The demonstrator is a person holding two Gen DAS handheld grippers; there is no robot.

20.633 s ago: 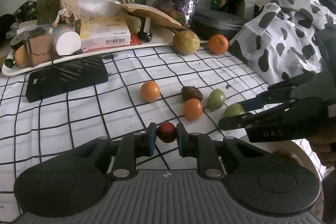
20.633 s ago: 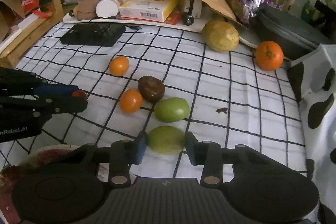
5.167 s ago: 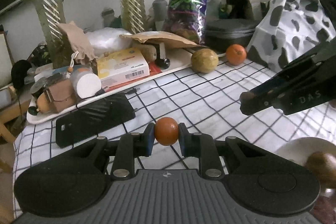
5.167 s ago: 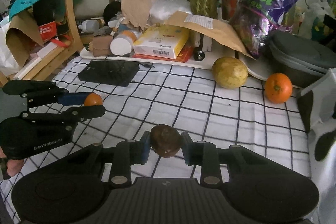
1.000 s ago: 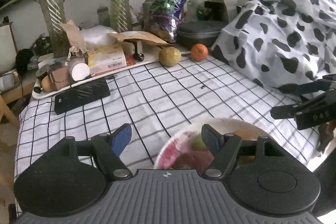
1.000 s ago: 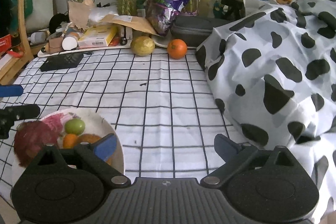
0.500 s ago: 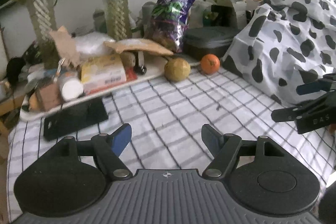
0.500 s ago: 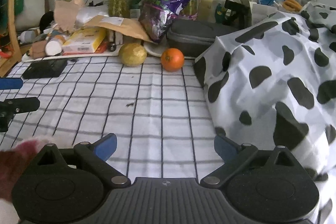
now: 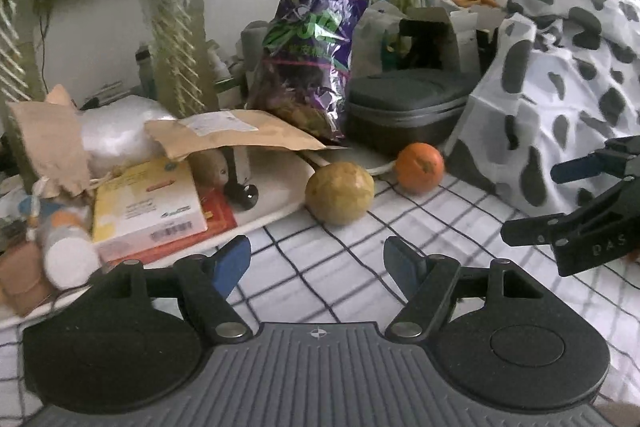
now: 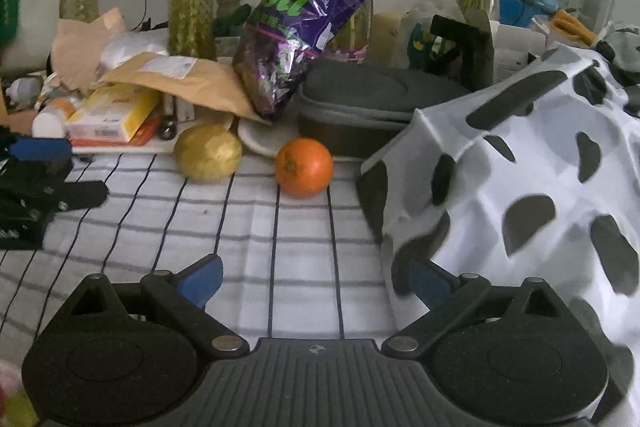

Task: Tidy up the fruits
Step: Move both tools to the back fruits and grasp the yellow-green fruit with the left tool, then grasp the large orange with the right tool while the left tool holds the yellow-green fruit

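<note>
A yellow-green round fruit point(image 9: 339, 193) and an orange point(image 9: 420, 167) lie at the far edge of the checked cloth; both also show in the right wrist view, the yellow-green fruit point(image 10: 208, 153) and the orange point(image 10: 304, 167). My left gripper point(image 9: 318, 265) is open and empty, a short way in front of the yellow-green fruit. My right gripper point(image 10: 310, 279) is open and empty, in front of the orange. Each gripper shows in the other's view, the right one point(image 9: 560, 199) at the right edge, the left one point(image 10: 52, 173) at the left edge.
A white tray point(image 9: 276, 211) with a yellow box point(image 9: 148, 207), a brown envelope and small jars lies behind the fruits. A purple bag point(image 10: 300, 39), a dark case point(image 10: 360, 107) and plant vases stand at the back. A cow-print cloth point(image 10: 520, 187) rises at the right.
Both grippers have moved forward toward the two fruits at the far edge, which now look larger and closer. The plate with fruits has dropped out of view. Both stay open and empty.
</note>
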